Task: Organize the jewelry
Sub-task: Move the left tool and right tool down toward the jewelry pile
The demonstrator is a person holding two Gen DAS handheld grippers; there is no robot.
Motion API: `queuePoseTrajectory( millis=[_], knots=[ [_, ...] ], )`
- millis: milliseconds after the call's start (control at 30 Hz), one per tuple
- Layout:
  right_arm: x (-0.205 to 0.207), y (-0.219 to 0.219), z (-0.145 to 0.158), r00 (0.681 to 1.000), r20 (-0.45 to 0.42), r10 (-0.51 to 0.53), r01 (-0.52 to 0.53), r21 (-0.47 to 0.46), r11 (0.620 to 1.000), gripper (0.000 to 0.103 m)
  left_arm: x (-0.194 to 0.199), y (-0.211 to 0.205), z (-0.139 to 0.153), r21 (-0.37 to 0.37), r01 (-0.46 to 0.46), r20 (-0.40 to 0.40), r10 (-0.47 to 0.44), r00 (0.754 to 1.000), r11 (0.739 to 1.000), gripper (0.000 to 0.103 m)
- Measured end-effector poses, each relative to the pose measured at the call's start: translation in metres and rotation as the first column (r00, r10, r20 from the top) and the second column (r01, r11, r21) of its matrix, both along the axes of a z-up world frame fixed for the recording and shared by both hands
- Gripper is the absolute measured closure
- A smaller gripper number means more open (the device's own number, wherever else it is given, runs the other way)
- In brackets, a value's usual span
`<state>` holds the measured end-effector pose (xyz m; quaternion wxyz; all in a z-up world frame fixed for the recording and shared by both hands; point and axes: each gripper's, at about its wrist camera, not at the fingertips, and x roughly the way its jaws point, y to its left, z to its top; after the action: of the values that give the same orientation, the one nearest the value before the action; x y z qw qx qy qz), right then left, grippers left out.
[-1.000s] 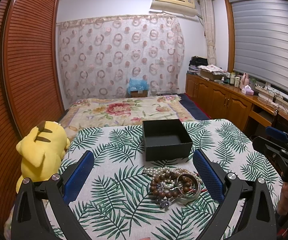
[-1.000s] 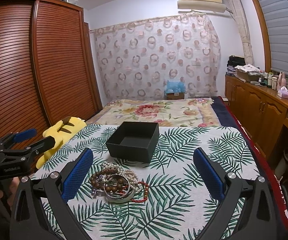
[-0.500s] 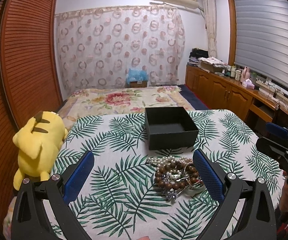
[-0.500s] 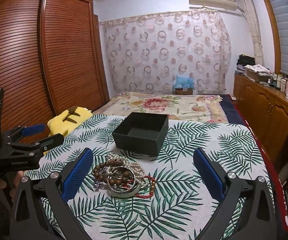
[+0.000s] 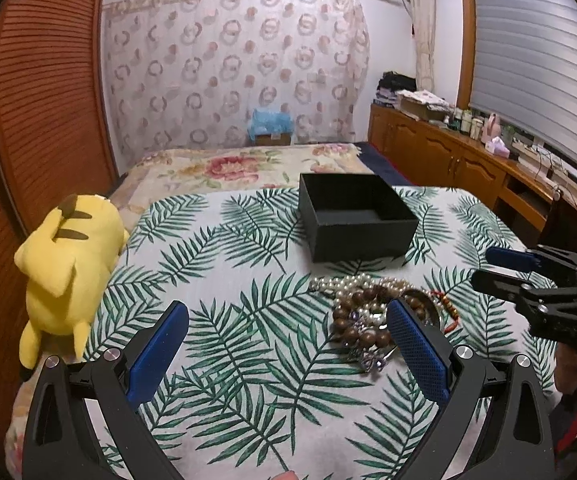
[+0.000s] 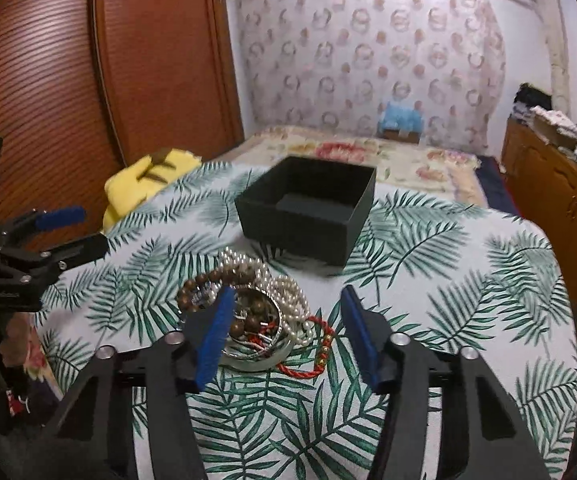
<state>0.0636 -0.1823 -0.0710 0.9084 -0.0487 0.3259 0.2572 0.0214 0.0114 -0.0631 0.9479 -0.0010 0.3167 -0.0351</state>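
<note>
r grip (image 6: 286,324): jaws just closing, half-wide, jewelry pile (image 6: 264,312) between, unpinched | l grip (image 5: 286,344): jaws wide, empty

A black box (image 5: 354,216) sits on a white cloth (image 5: 224,280) patterned with green palm leaves beside a yellow plush (image 5: 68,256).

surface: palm-leaf cloth (image 5: 248,280) | on it: black box (image 5: 352,216), jewelry pile (image 5: 372,312)

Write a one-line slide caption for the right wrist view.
Right gripper, jaws just narrowed, poised over tangled jewelry pile before empty black box.
</note>
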Motion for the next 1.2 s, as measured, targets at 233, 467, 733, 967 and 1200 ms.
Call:
queuePoseTrajectory(
  millis=[233, 467, 733, 967, 1200],
  knots=[
    [0.024, 0.012, -0.028, 0.993, -0.096, 0.064, -0.066, -0.013, 0.998, 0.08, 0.007, 0.0, -0.017, -0.007, 0.034, -0.054, -0.034, 0.998, 0.999, 0.007],
    [0.043, 0.025, -0.047, 0.984, -0.148, 0.1, -0.107, -0.041, 0.993, 0.084, 0.017, 0.003, -0.036, -0.048, 0.06, -0.11, -0.065, 0.992, 0.997, 0.007],
    [0.05, 0.038, -0.055, 0.978, -0.16, 0.138, -0.15, -0.065, 0.987, 0.097, 0.039, 0.006, -0.05, -0.078, 0.095, -0.16, -0.107, 0.981, 0.992, 0.031],
    [0.045, 0.036, -0.053, 0.982, -0.13, 0.14, -0.147, -0.048, 0.988, 0.099, 0.058, -0.001, -0.056, -0.163, 0.152, -0.204, -0.184, 0.962, 0.975, 0.052],
    [0.04, 0.025, -0.041, 0.99, -0.078, 0.121, -0.123, -0.025, 0.992, 0.099, 0.073, -0.011, -0.065, -0.198, 0.178, -0.237, -0.223, 0.946, 0.964, 0.074]
  ],
)
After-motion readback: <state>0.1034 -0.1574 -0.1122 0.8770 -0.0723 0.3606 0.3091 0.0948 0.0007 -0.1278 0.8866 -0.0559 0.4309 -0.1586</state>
